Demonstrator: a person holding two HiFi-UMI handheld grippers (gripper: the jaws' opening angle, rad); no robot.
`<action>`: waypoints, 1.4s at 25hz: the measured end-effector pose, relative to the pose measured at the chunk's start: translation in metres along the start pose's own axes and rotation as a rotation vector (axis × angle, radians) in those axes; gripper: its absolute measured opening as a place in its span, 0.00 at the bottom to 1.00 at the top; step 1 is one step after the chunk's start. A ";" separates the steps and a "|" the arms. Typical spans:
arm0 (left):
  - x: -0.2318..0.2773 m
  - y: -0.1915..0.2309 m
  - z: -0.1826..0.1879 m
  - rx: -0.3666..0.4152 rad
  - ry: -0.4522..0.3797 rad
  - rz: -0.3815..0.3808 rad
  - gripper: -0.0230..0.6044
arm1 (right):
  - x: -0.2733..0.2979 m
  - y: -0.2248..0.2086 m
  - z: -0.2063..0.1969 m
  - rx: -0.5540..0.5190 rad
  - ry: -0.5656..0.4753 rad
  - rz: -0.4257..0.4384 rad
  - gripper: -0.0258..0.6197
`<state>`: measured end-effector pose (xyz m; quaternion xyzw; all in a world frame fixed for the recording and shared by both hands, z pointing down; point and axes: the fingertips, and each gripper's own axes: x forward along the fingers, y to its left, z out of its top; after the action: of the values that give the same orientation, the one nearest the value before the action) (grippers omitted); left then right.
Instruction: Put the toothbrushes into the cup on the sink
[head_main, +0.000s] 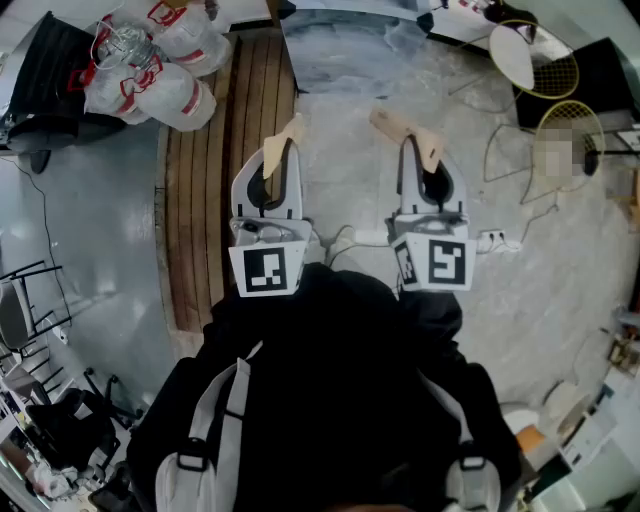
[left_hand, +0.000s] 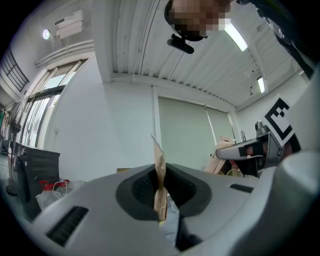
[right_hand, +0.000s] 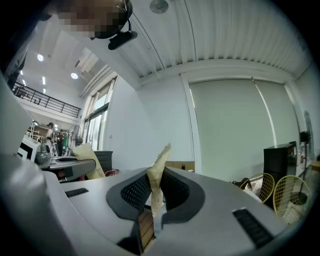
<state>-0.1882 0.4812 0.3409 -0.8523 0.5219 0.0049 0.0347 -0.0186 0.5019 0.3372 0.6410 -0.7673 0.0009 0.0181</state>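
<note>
I hold both grippers out in front of my body, pointing away from me over the floor. My left gripper (head_main: 276, 152) is shut on a thin tan paper packet (head_main: 289, 134), whose tip sticks out past the jaws. The left gripper view shows that packet (left_hand: 159, 172) edge-on, pinched between the dark pads (left_hand: 142, 190). My right gripper (head_main: 420, 150) is shut on a second tan paper packet (head_main: 400, 127) that juts out to the left. In the right gripper view this packet (right_hand: 159, 170) stands clamped between the jaws. What is inside the packets is hidden. I see no cup or sink.
A slatted wooden bench (head_main: 225, 170) runs along the left of the pale stone floor. Plastic bags of bottles (head_main: 150, 60) lie at its far end, beside a black chair (head_main: 50, 80). Two badminton rackets (head_main: 545, 60) and a white power strip (head_main: 495, 241) lie on the right.
</note>
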 end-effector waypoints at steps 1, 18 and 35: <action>0.001 -0.003 0.000 0.000 0.000 0.000 0.08 | 0.000 -0.003 0.000 0.001 -0.001 0.000 0.11; 0.039 -0.030 -0.007 0.028 0.014 0.062 0.08 | 0.026 -0.062 -0.008 0.049 -0.035 0.060 0.11; 0.294 0.085 -0.016 -0.011 -0.023 -0.037 0.08 | 0.283 -0.111 0.013 0.026 -0.047 -0.008 0.11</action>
<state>-0.1308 0.1799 0.3393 -0.8618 0.5057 0.0172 0.0361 0.0400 0.2030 0.3298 0.6442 -0.7648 -0.0041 -0.0081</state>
